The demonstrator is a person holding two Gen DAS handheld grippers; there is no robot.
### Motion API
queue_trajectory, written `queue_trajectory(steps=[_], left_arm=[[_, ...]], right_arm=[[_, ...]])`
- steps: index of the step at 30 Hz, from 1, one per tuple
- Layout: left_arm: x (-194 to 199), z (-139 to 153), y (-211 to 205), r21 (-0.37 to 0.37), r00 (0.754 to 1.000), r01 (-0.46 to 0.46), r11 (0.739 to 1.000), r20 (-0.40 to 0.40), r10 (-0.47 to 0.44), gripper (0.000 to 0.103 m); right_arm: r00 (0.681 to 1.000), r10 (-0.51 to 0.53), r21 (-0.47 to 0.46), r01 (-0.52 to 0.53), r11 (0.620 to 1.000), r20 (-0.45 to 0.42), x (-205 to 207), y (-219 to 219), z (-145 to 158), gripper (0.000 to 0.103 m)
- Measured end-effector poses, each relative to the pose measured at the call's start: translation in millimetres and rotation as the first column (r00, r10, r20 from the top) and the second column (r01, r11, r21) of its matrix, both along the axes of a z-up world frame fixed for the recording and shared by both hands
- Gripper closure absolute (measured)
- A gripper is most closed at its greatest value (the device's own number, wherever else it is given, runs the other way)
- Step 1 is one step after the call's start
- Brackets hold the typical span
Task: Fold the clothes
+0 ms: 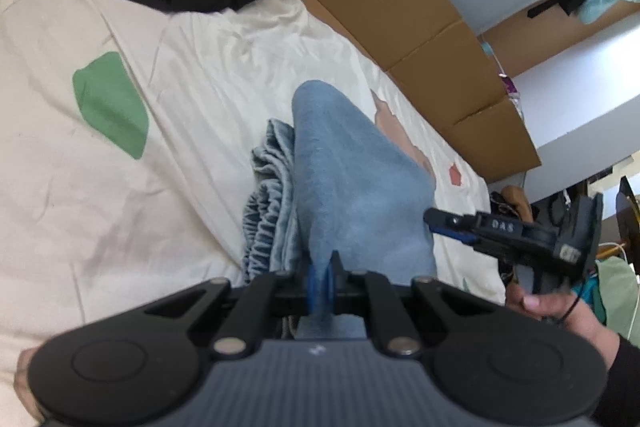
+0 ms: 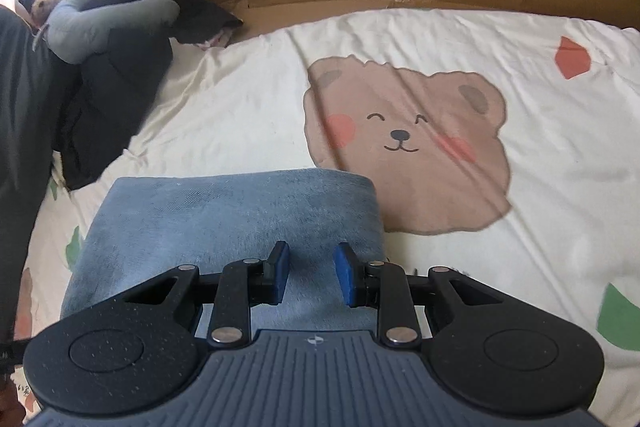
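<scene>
Between the clenched left tongs [image 1: 320,281], the blue garment [image 1: 352,187] is pinched; it drapes ahead onto the sheet [image 1: 200,87]. Right tongs [image 2: 310,275] hover released above it. Mid-fold; next, grasp the free edge.

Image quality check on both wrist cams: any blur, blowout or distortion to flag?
Left wrist view: the right hand-held gripper is slightly motion-blurred, and the brown cardboard panels bow from fisheye distortion. Right wrist view: the top-left corner is blown out white by daylight, while the folded blue fleece garment and the cream bear-print bedsheet are evenly lit and soft-focused.
</scene>
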State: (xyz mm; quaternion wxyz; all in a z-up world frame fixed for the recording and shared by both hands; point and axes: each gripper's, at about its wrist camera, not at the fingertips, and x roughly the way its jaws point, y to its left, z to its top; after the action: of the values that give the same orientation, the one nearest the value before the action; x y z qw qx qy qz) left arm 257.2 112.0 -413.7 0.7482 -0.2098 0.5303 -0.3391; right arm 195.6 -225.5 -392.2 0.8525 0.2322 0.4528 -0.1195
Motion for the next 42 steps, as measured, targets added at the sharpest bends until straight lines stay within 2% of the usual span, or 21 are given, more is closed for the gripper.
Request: queue_trajectory(steps=[3, 6, 8, 9, 12, 16, 22, 24, 26, 27, 29, 31, 34, 36, 38, 42], left_arm=[[-0.1, -4.6, 3.7, -0.01, 1.0, -0.005, 1.0, -0.017, 0.005, 0.096], [-1.5, 4.7, 0.6, 0.019, 1.0, 0.023, 1.0, 0.005, -0.023, 0.095], [-2.3, 17.9, -1.2, 0.056, 0.999, 0.041, 0.998, 0.031, -0.043, 0.095], [-2.1, 25.1, -0.9, 0.066, 0.998, 0.042, 0.997, 0.047, -0.046, 0.095], [1.2, 42.7, 0.9, 0.083, 0.995, 0.032, 0.996, 0.095, -0.039, 0.095], [9.0, 58.4, -7.1, 0.056, 0.984, 0.047, 0.997, 0.168, -0.055, 0.095], [24.5, 47.2, -44.4, 0.084, 0.97, 0.121, 0.989, 0.201, -0.136, 0.095], [28.0, 39.4, -57.6, 0.134, 0.964, 0.147, 0.98, 0.202, -0.172, 0.095], [30.0, 30.3, -67.7, 0.204, 0.959, 0.168, 0.964, 0.191, -0.208, 0.095], [30.4, 26.9, -68.7, 0.215, 0.959, 0.172, 0.961, 0.186, -0.214, 0.095], [30.0, 22.1, -67.7, 0.225, 0.958, 0.177, 0.958, 0.185, -0.221, 0.096], [29.3, 17.2, -66.8, 0.237, 0.955, 0.184, 0.954, 0.186, -0.231, 0.101], [27.9, 13.8, -65.4, 0.245, 0.952, 0.193, 0.95, 0.187, -0.242, 0.1], [27.2, 18.6, -63.8, 0.244, 0.953, 0.189, 0.951, 0.187, -0.238, 0.1], [23.2, 24.4, -59.8, 0.239, 0.952, 0.185, 0.953, 0.198, -0.234, 0.1], [12.5, 31.7, -49.4, 0.223, 0.953, 0.186, 0.957, 0.197, -0.231, 0.1]], right_arm=[[1.0, 0.002, 0.001, -0.002, 1.0, -0.017, 14.9, -3.4, -12.0, 0.073], [1.0, -0.009, 0.007, 0.01, 1.0, -0.022, 26.3, -7.8, -15.3, 0.073], [0.999, -0.017, 0.004, 0.017, 1.0, -0.029, 31.8, -9.1, -12.8, 0.074], [1.0, -0.015, -0.003, 0.015, 1.0, -0.019, 30.9, -8.0, -8.8, 0.077], [1.0, -0.015, -0.01, 0.015, 1.0, 0.026, 25.0, -7.1, 3.0, 0.077], [0.999, -0.043, -0.018, 0.043, 0.999, 0.025, 20.8, -12.0, 6.2, 0.076], [0.999, -0.041, -0.037, 0.042, 0.998, 0.011, 30.3, -21.1, -2.8, 0.076], [0.999, -0.033, -0.045, 0.034, 0.998, 0.011, 36.3, -22.3, -4.7, 0.077], [0.999, -0.05, -0.008, 0.05, 0.999, -0.009, 44.1, -28.7, -9.1, 0.077], [0.999, -0.049, 0.0, 0.049, 0.999, -0.021, 48.9, -31.3, -12.2, 0.077], [0.999, -0.024, -0.021, 0.023, 1.0, -0.032, 55.5, -31.2, -17.7, 0.077], [0.999, -0.022, -0.01, 0.022, 1.0, -0.038, 59.1, -31.7, -23.9, 0.077], [0.998, 0.0, -0.019, -0.002, 1.0, -0.056, 66.3, -29.9, -30.4, 0.077], [0.997, 0.006, -0.028, -0.008, 1.0, -0.071, 69.8, -29.8, -26.6, 0.077], [0.999, -0.001, -0.02, 0.0, 1.0, -0.041, 64.3, -30.9, -16.1, 0.077], [0.999, 0.03, -0.033, -0.031, 0.999, -0.021, 39.1, -24.0, 2.6, 0.077]])
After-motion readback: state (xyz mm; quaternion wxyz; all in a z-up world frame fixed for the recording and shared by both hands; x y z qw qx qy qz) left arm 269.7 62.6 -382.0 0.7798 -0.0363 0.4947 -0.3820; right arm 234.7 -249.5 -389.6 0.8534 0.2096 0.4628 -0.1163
